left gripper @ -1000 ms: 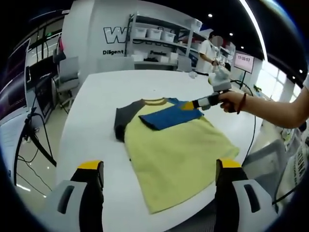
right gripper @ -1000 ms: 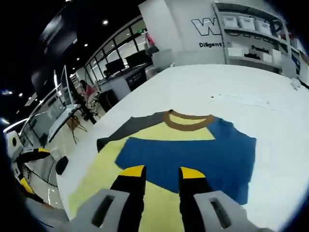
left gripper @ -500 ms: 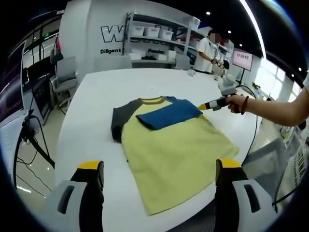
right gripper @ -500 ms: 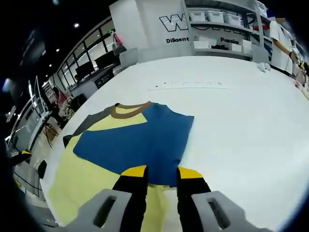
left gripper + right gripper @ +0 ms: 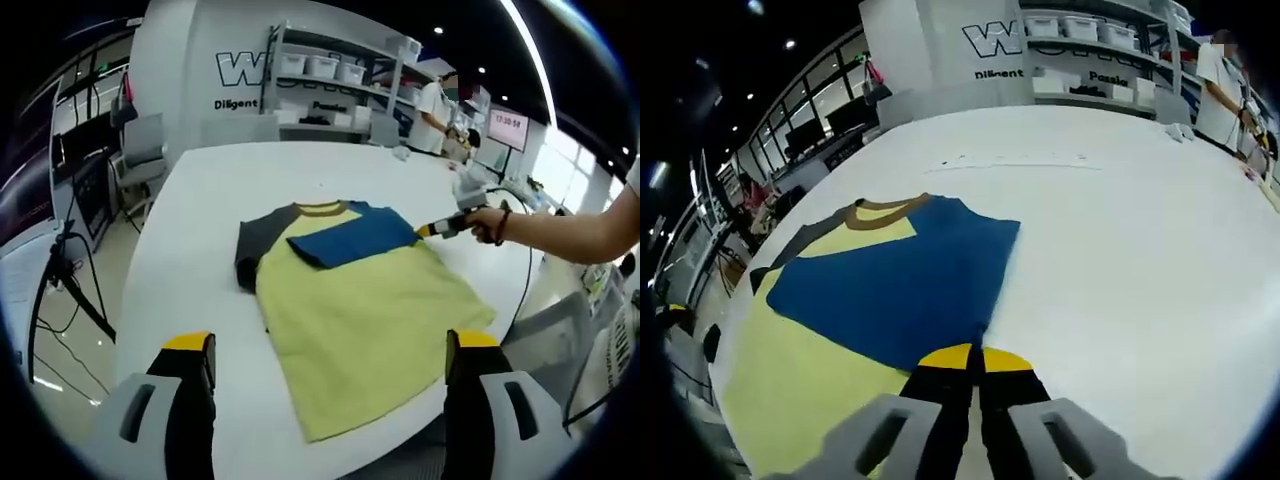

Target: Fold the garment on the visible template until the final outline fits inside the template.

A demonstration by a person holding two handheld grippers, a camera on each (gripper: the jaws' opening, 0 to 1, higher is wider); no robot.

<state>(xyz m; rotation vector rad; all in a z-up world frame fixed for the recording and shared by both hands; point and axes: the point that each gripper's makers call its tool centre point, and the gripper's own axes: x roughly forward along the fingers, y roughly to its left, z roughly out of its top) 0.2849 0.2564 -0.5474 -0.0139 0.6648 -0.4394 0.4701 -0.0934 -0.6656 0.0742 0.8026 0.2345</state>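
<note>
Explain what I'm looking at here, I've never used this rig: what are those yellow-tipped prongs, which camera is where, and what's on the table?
No robot arm is involved: a person holds a two-jaw gripper in each hand, and a fisheye camera rides on each, looking forward along its jaws.

In the left gripper view, the left gripper rises from the bottom with its yellow-tipped jaws wide apart, holding nothing. It hangs back over the near edge of the white table.

On the table lies a T-shirt: yellow body, grey sleeve, brown collar, and a blue sleeve already folded inward over the chest.

The person's hand reaches in with the right gripper at the shirt's shoulder edge.

In the right gripper view, the right gripper has its jaws pressed together right at the edge of the blue fabric; whether cloth is pinched between them I cannot tell.
</note>
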